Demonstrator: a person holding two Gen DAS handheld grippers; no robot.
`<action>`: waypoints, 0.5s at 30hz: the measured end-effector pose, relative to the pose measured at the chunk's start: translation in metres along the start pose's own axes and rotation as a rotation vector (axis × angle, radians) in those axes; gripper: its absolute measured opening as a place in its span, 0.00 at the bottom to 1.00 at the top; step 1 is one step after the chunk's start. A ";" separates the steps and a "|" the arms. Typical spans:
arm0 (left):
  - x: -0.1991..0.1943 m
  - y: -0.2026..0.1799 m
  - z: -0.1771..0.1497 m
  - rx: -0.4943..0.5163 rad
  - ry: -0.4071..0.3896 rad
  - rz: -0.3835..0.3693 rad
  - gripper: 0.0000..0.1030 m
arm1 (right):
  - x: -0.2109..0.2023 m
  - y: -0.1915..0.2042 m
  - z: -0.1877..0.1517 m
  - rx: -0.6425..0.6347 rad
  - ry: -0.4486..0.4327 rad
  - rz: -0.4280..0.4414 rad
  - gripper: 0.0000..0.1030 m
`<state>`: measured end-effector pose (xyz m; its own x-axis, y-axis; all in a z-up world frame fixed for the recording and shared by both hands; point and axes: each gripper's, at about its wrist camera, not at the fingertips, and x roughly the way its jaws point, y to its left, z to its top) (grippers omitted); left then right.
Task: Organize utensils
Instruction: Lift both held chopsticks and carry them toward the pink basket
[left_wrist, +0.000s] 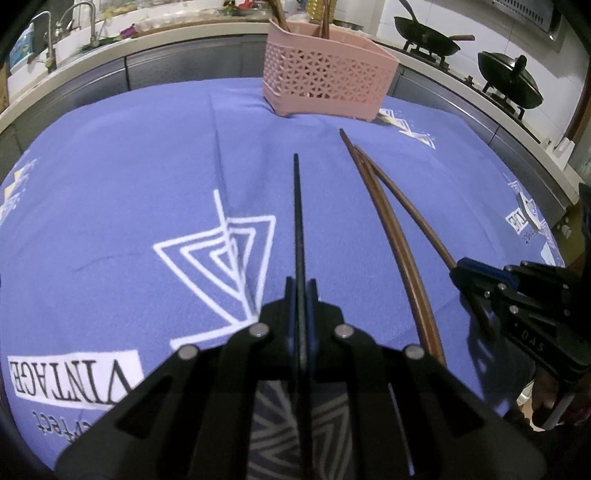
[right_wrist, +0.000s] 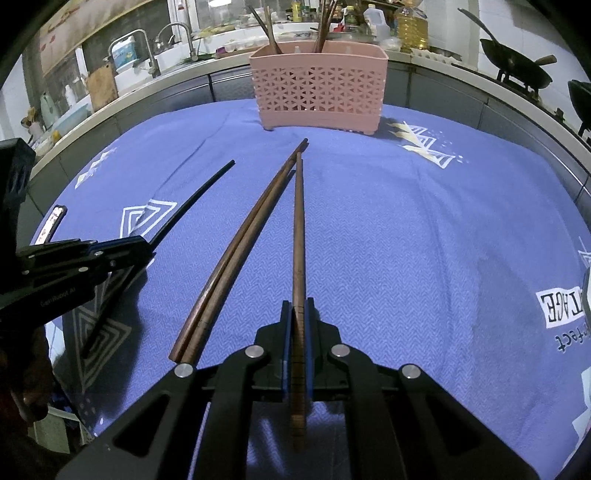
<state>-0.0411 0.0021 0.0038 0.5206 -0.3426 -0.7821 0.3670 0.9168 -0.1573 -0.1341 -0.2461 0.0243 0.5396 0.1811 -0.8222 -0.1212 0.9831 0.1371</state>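
My left gripper (left_wrist: 301, 283) is shut on a black chopstick (left_wrist: 297, 206) that points toward the pink perforated utensil basket (left_wrist: 325, 79) at the far edge of the cloth. In the right wrist view the left gripper (right_wrist: 147, 250) sits at the left with the black chopstick (right_wrist: 192, 201) in it. My right gripper (right_wrist: 297, 305) is shut on a brown chopstick (right_wrist: 298, 221), also aimed at the basket (right_wrist: 317, 92). From the left wrist view the right gripper (left_wrist: 461, 271) grips that chopstick (left_wrist: 402, 206). Two more brown chopsticks (right_wrist: 236, 251) (left_wrist: 397, 236) lie side by side on the cloth between the grippers. The basket holds several upright utensils.
A blue cloth with white print (left_wrist: 129, 177) covers the table. Behind runs a counter with sinks and taps (right_wrist: 173, 37), bottles (right_wrist: 410, 22) and dark woks on a stove (left_wrist: 428, 37). A person's hand (left_wrist: 546, 398) holds the right gripper's handle.
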 end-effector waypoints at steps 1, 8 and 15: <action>0.000 0.000 0.000 -0.001 0.000 -0.001 0.05 | 0.000 0.000 0.000 0.001 0.000 0.000 0.07; 0.000 0.000 0.000 0.000 -0.001 -0.001 0.05 | 0.004 0.001 0.008 -0.013 0.007 -0.005 0.07; -0.001 0.000 -0.001 0.001 -0.002 -0.002 0.06 | 0.021 0.002 0.033 -0.028 0.025 0.013 0.07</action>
<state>-0.0424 0.0025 0.0041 0.5216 -0.3452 -0.7803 0.3687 0.9159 -0.1588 -0.0959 -0.2395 0.0253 0.5166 0.1933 -0.8341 -0.1521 0.9794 0.1328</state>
